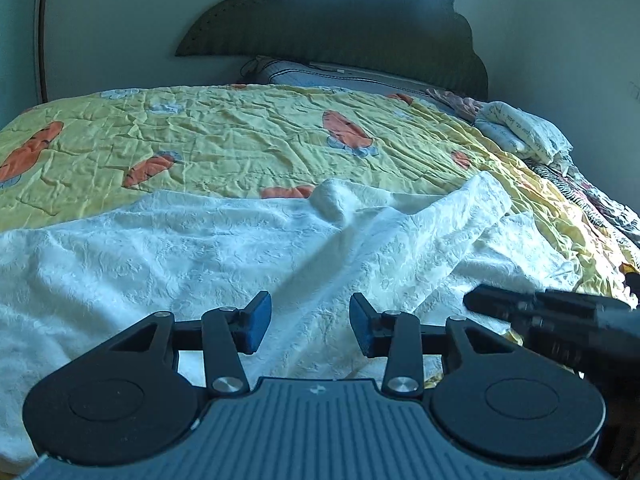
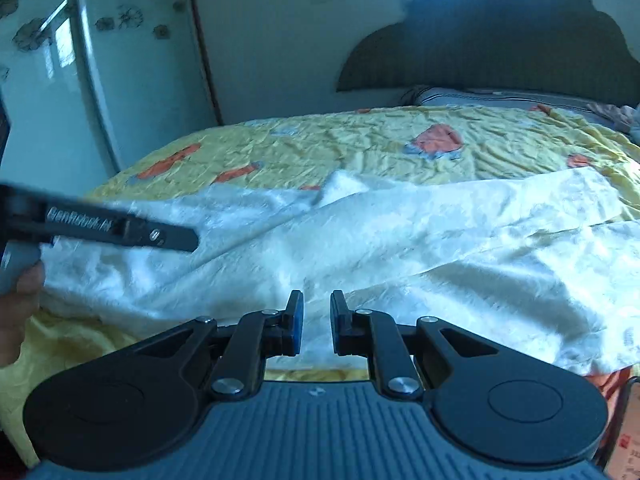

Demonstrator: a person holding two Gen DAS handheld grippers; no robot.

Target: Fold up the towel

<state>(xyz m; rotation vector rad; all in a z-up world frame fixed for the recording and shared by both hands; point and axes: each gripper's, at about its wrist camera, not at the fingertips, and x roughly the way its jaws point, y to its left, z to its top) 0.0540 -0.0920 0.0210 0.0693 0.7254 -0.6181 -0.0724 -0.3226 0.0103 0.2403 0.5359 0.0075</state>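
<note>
1. Two grippers in view, both over the white towel [image 1: 208, 256] that lies on the bed.
2. I see the towel spread rumpled across the near part of the yellow quilt [image 1: 240, 136], with one ridge of cloth bunched up at the towel's far edge and a fold running across its right side.
3. My left gripper [image 1: 310, 322] stands partly open, blue pads [image 1: 256, 322] well apart, nothing pinched between them; towel shows in the gap, beyond the pads.
4. My right gripper [image 2: 316, 320] is narrowed to a small gap; towel cloth shows behind the gap, but I cannot tell whether any of it is caught between the pads.
5. From the right wrist view, the left gripper [image 2: 180, 238] sits over the towel's left end, a hand [image 2: 20, 292] showing behind it.
6. From the left wrist view, the right gripper [image 1: 476, 302] is blurred, over the towel's right near part.
7. Beyond the towel: dark cloud-shaped headboard [image 1: 360, 28], grey pillow [image 1: 320, 76] below it, crumpled printed cloth [image 1: 524, 132] right of the quilt.
</note>
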